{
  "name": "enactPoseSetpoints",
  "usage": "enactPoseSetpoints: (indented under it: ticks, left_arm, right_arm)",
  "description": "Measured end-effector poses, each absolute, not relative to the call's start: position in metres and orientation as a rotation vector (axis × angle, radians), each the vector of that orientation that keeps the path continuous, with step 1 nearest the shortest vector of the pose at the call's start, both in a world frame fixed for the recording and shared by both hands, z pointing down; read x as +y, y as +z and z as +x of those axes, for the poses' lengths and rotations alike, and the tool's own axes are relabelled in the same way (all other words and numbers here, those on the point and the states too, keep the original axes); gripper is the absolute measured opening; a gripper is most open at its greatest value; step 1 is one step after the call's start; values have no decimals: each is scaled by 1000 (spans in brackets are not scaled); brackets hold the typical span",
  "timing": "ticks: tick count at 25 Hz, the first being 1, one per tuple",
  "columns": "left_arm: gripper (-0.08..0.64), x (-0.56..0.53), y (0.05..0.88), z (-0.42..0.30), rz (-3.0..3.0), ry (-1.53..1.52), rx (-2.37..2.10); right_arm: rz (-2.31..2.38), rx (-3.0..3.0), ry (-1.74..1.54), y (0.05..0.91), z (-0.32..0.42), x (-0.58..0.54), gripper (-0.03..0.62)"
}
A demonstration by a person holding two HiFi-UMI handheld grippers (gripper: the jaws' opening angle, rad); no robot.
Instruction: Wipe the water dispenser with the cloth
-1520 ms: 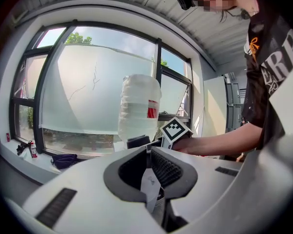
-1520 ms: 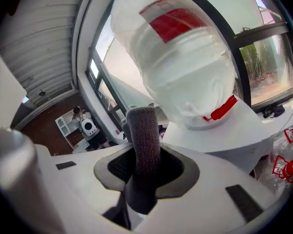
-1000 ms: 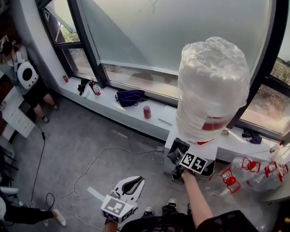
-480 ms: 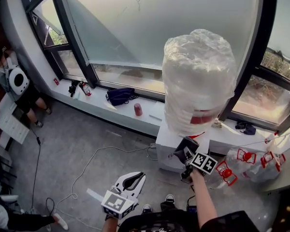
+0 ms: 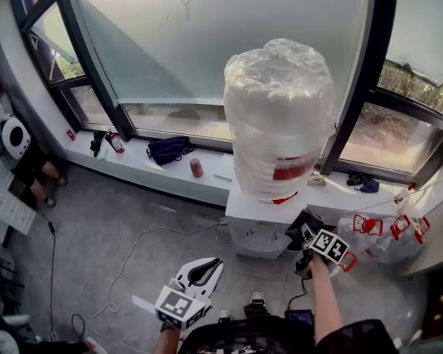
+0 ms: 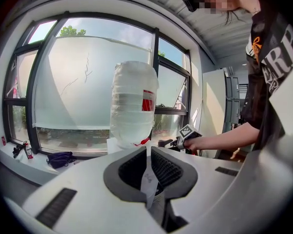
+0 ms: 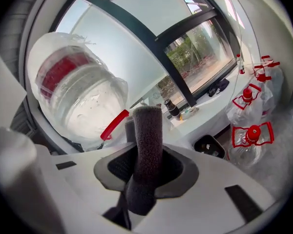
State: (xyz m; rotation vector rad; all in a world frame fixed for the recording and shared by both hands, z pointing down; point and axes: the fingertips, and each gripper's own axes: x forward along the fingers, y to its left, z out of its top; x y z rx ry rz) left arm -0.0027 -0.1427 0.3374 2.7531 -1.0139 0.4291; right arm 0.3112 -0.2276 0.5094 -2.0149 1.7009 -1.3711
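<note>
Beside the right flank of the water dispenser [image 5: 260, 223], just below its plastic-wrapped bottle [image 5: 278, 116], we see the right gripper [image 5: 304, 236], its jaws clamped on a rolled dark grey cloth [image 7: 146, 145] that juts out beyond the fingertips. Whether the cloth touches the white cabinet we cannot tell. Well in front of the dispenser and apart from it, the left gripper [image 5: 204, 270] points toward the bottle, its jaws closed on a thin white strip [image 6: 148, 182].

Partial white letters "RB" on person's dark shirt [image 6: 269, 84]; red label [image 6: 147, 100] on dispenser bottle [image 6: 131, 112] unreadable.
</note>
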Motion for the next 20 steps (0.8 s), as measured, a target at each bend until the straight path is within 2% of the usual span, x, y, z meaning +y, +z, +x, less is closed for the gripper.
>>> enactPoseSetpoints:
  ticks: [4,8,20]
  left_arm:
    - [43,-133,346,4,2788,413,-929]
    - [43,-133,343,2,2790,433,-924]
    - [43,-126,373,-28,2835,415,-824]
  right_arm:
    - [-2088,1710,-1318,499,332,-214,110]
    - [-2101,1850,-1242,482,316,-209,110]
    - [-1932,2482,-1109,488,159,-209,109]
